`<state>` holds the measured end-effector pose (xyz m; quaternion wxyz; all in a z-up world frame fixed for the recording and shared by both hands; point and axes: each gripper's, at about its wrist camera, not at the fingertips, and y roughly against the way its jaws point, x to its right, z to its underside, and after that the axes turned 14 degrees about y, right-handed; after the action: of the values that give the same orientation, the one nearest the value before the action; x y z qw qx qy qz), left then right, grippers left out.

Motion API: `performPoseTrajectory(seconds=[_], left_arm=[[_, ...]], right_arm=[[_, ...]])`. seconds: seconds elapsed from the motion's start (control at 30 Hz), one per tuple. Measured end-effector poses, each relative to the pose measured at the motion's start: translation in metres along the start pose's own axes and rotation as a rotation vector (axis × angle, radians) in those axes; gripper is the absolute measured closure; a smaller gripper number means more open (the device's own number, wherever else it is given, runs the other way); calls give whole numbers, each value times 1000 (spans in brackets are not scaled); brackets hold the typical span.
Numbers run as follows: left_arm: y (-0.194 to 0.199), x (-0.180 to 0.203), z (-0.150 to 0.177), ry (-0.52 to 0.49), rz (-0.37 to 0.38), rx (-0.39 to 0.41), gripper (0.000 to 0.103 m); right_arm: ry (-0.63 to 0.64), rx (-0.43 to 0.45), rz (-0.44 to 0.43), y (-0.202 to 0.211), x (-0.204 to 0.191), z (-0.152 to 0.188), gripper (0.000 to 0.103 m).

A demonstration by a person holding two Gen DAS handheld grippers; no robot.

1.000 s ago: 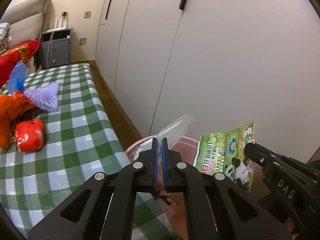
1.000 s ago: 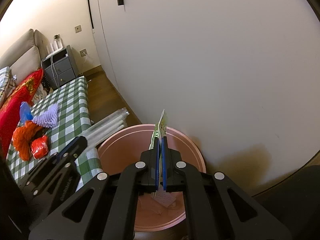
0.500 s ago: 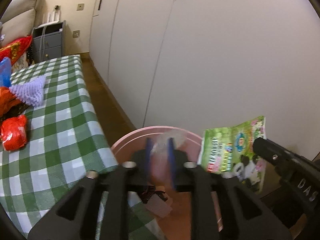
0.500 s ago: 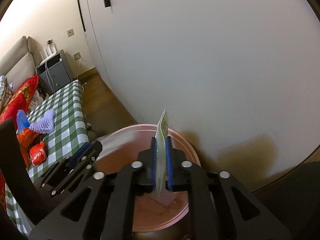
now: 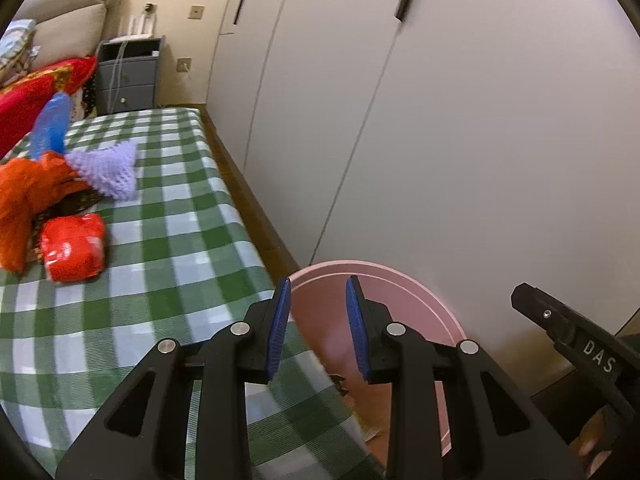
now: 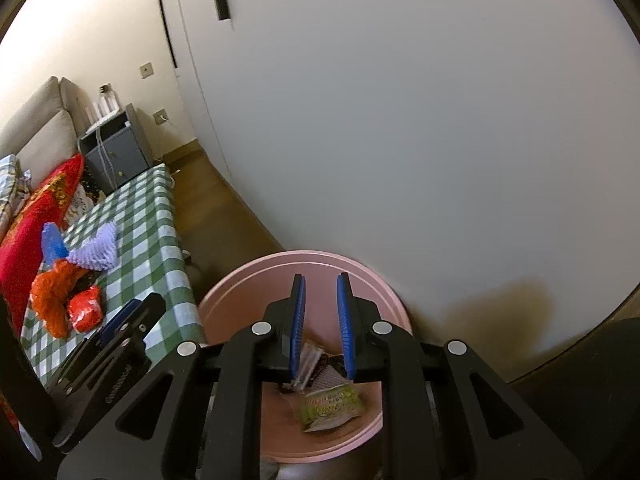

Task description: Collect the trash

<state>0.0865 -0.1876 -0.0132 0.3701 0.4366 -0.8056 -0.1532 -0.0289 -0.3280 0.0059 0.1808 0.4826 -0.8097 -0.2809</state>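
Note:
A pink bin (image 6: 256, 276) stands on the floor between the checked table and the white wardrobe; it also shows in the left wrist view (image 5: 400, 280). Inside lie a green panda wrapper (image 6: 330, 408) and a clear plastic wrapper (image 6: 308, 366). My right gripper (image 6: 320, 292) is open and empty above the bin. My left gripper (image 5: 318, 292) is open and empty over the bin's near rim, beside the table edge. On the table lie a red packet (image 5: 74, 246), an orange bag (image 5: 24, 196), a purple mesh piece (image 5: 110, 170) and a blue wrapper (image 5: 52, 124).
The green checked table (image 5: 168, 240) fills the left. White wardrobe doors (image 5: 460, 120) stand close behind the bin. A grey nightstand (image 5: 128, 76) and a sofa with a red cushion (image 5: 28, 92) are at the far end. A strip of wooden floor (image 6: 212, 200) runs along the wardrobe.
Both grippers opened. The left let go of the clear plastic wrapper and the right let go of the green panda wrapper; both now lie in the pink bin.

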Motion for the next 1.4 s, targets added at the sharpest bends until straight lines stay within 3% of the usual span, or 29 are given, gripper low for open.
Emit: performPoseTrajectory(seconds=[0.3, 0.8, 0.93, 1.1, 1.4], left_arm=[[36, -38, -10, 60, -88, 102, 75], [66, -124, -25, 203, -319, 201, 75], [73, -147, -29, 224, -377, 218, 75], [81, -165, -33, 268, -430, 242, 75], [88, -180, -41, 282, -506, 291, 75]], right_arm=[[70, 104, -121, 10, -29, -3, 86], [177, 163, -354, 5, -99, -6, 85], [196, 174, -401, -1, -119, -10, 68], [236, 168, -469, -12, -148, -14, 66], [278, 116, -578, -40, -193, -20, 47]])
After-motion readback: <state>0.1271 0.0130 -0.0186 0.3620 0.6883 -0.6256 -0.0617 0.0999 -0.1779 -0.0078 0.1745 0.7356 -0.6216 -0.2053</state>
